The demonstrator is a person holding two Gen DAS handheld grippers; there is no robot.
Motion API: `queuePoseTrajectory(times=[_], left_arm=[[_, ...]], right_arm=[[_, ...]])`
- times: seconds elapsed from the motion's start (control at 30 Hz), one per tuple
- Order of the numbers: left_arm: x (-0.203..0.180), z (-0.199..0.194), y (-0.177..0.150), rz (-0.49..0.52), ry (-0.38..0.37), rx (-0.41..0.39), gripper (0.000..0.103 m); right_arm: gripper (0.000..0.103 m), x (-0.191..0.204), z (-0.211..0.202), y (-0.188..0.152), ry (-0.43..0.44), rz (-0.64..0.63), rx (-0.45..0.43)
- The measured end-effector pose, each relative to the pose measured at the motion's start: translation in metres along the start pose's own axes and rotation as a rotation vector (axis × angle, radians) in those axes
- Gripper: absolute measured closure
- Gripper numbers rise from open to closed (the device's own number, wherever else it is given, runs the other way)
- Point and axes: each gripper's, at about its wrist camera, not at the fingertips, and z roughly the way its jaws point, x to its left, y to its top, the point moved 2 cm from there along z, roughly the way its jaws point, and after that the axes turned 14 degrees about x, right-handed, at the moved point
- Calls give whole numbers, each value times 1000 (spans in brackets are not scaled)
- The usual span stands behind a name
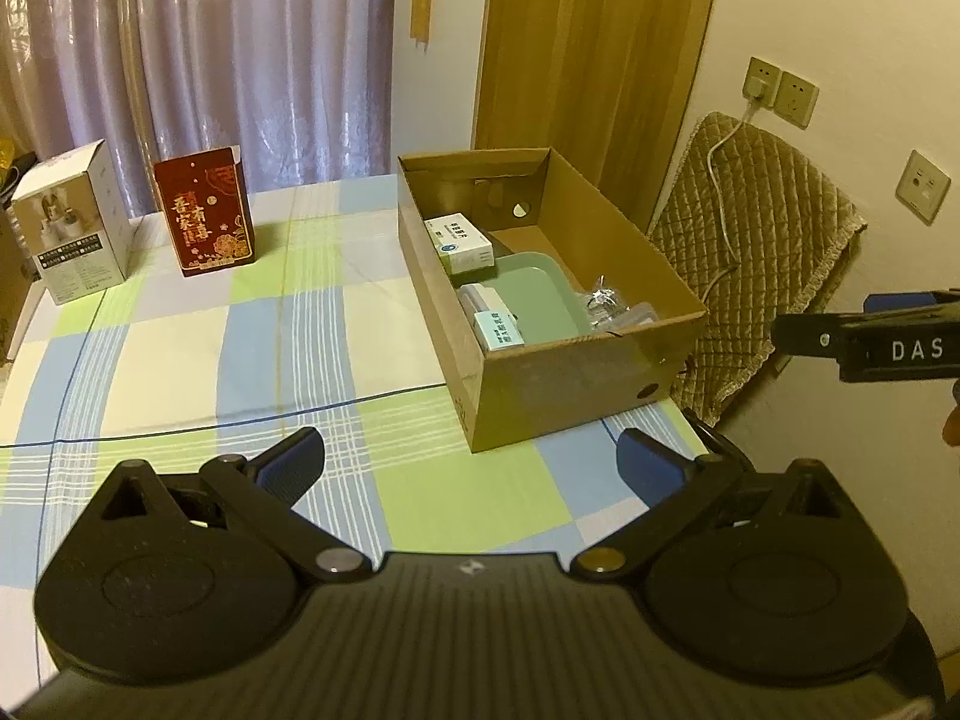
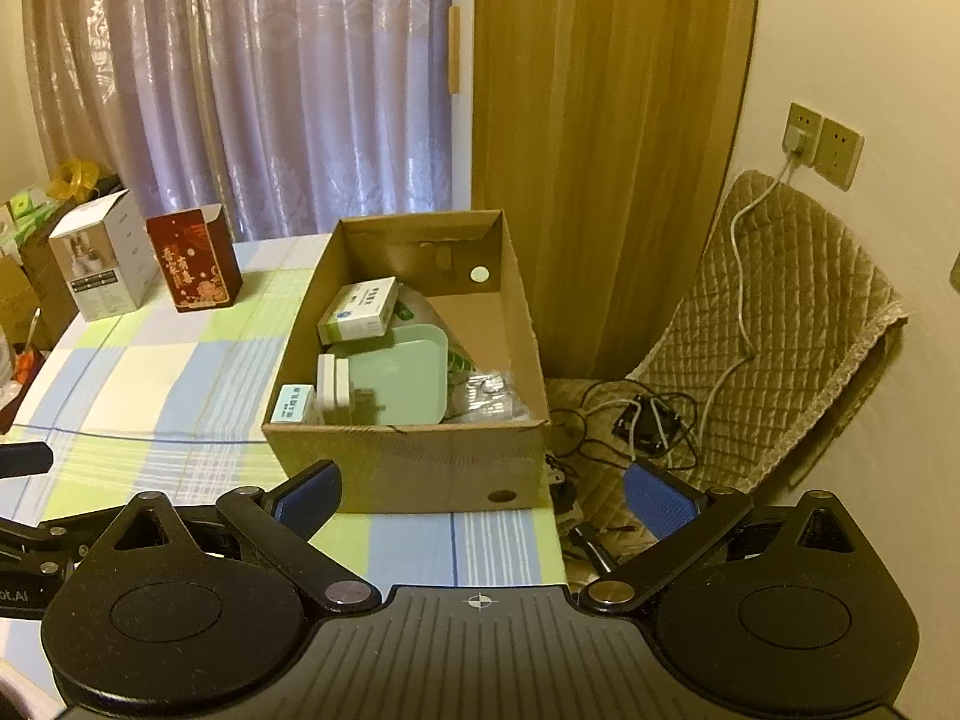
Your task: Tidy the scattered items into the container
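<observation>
Cardboard box [image 2: 414, 468] holds a green tray [image 2: 402, 381], small cartons [image 2: 360, 309] and a plastic bag [image 2: 489, 399]; both grippers' jaws spread, empty.

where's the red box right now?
The red box stands upright on the checked tablecloth at the far left of both wrist views, beside the white box and well left of the cardboard box, outside it.
</observation>
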Motion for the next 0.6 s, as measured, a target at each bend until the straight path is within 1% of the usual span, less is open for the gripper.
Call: queuePoseTrajectory(times=[0.27,0.43,0.6], left_arm=[[0,-15,-15,-19,7,0,1],[0,-23,-23,-15,23,-16,1],[4,-27,-27,-37,30,-17,1]], right_arm=[[0,9,-23,-13,-3,11,-5],[0,13,-29,-23,10,37,6],[0,15,-33,-30,11,58,12]])
